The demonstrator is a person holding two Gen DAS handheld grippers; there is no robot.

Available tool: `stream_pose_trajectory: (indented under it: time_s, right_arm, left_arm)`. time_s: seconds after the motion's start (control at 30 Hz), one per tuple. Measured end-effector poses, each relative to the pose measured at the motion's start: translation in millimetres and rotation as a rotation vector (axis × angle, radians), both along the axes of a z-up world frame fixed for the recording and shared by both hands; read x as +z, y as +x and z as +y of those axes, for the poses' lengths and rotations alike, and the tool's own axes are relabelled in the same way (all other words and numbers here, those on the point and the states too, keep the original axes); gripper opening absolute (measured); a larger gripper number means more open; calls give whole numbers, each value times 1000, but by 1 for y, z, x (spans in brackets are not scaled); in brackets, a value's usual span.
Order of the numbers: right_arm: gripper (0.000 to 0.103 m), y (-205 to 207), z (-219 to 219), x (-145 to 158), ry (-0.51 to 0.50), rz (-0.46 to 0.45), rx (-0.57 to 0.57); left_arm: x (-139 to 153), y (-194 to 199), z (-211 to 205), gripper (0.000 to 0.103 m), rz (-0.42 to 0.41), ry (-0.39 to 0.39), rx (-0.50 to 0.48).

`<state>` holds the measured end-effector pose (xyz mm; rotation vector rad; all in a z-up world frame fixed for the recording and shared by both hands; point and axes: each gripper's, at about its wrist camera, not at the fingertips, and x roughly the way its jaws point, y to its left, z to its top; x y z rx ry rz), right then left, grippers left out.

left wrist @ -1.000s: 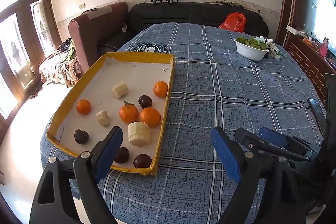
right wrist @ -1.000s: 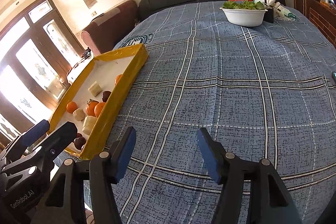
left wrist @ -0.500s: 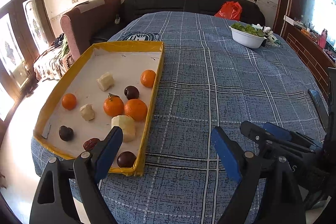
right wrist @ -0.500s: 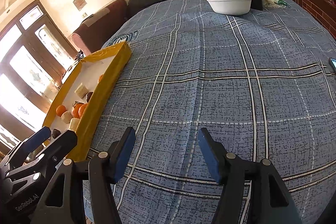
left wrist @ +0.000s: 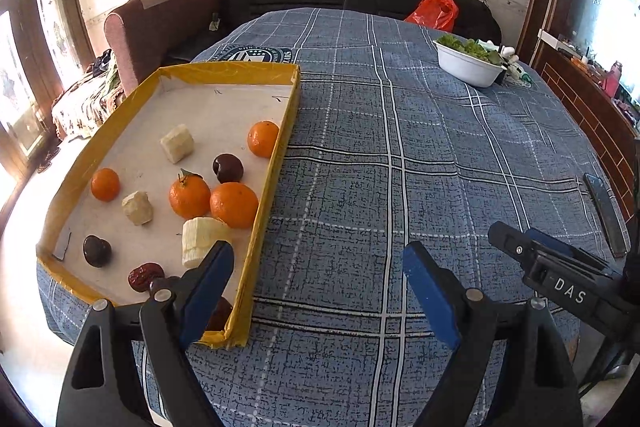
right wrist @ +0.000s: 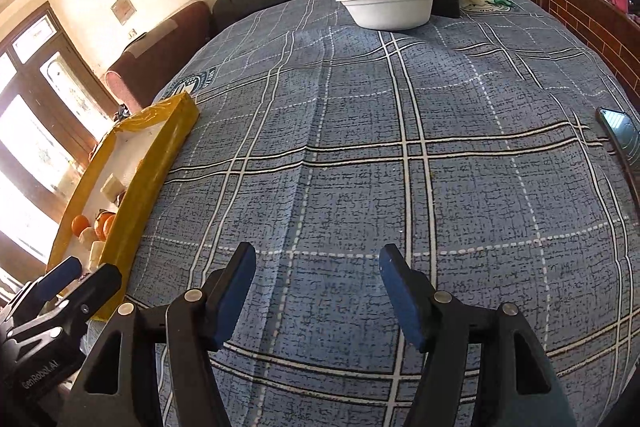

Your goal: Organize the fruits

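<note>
Both your hands have drifted nearer the yellow tray (left wrist: 276, 163), where the oranges, dark fruits and pale chunks lie unsorted: left gripper (left wrist: 316, 269) spread wide over its near corner, right gripper (right wrist: 316, 273) beside it, half-spread, holding nothing.

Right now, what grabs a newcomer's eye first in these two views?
The yellow-rimmed tray at the left of the blue plaid cloth, holding bright oranges, dark plums and pale banana chunks. At the far right sits a white bowl of greens. Both the left gripper and the right gripper hang open and empty.
</note>
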<state>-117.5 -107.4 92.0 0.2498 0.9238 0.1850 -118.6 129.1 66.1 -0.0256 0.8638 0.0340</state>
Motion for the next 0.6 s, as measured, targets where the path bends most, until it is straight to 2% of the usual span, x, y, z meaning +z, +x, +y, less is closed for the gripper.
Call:
stream_pose_trajectory:
  time_s: [0.2,0.33,0.37,0.47,0.6]
  right_arm:
    - [69,0,2,-4,-17,14,19]
    - [69,-2,3,-5,-37,11,26]
    - [69,-2,2,-5,-39,7,23]
    - [69,-1,-1,-2,-32,-5,9]
    - [70,0,8,1,-26,-17,18]
  left_arm:
    - [20,-2,39,86,-81,-19,87]
    - [33,-3,96,88,-114,44,224]
    - [32,-1,111,92,-97,65,257]
    - [19,8,145,92,-14,131,318]
    - [-3,15,147,92,61,220,270]
